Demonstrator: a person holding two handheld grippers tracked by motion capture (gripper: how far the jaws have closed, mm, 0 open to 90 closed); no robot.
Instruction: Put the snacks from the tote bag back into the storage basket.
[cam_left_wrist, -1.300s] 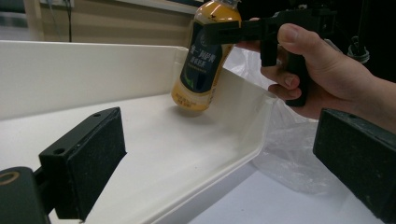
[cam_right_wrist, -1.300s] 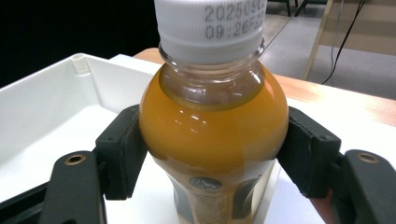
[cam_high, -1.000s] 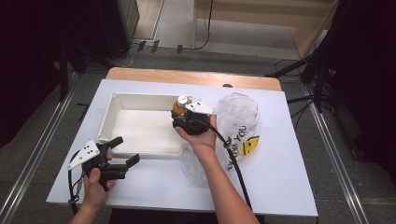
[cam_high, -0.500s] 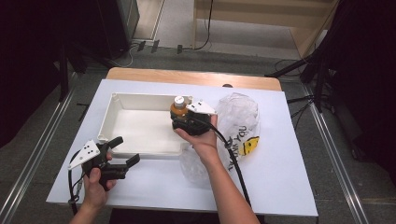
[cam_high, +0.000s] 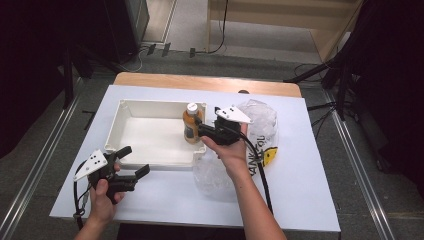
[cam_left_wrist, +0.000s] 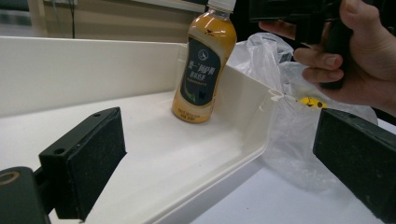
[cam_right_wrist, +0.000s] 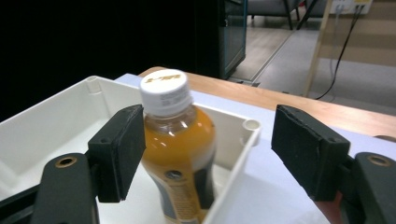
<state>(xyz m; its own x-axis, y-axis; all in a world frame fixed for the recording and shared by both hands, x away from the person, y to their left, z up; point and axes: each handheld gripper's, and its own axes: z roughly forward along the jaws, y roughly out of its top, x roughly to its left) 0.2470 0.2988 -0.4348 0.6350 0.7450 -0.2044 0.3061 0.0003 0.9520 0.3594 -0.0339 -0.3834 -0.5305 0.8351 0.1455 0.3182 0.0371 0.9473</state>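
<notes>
An orange drink bottle with a white cap and dark label stands upright in the right end of the white tray. My right gripper sits just right of it over the tray's right wall, jaws open and pointing at the bottle. In the right gripper view the bottle rises close behind the left pad, and nothing presses on it. My left gripper rests open at the tray's front left edge. Its view looks across the tray to the bottle.
A crumpled clear plastic bag with black lettering and a yellow mark lies right of the tray, and more clear plastic lies in front of its right corner. The white table top ends in a wooden strip at the back.
My right gripper has drawn back to the right, off the bottle. The bottle stays upright in the tray. The left gripper has not moved.
</notes>
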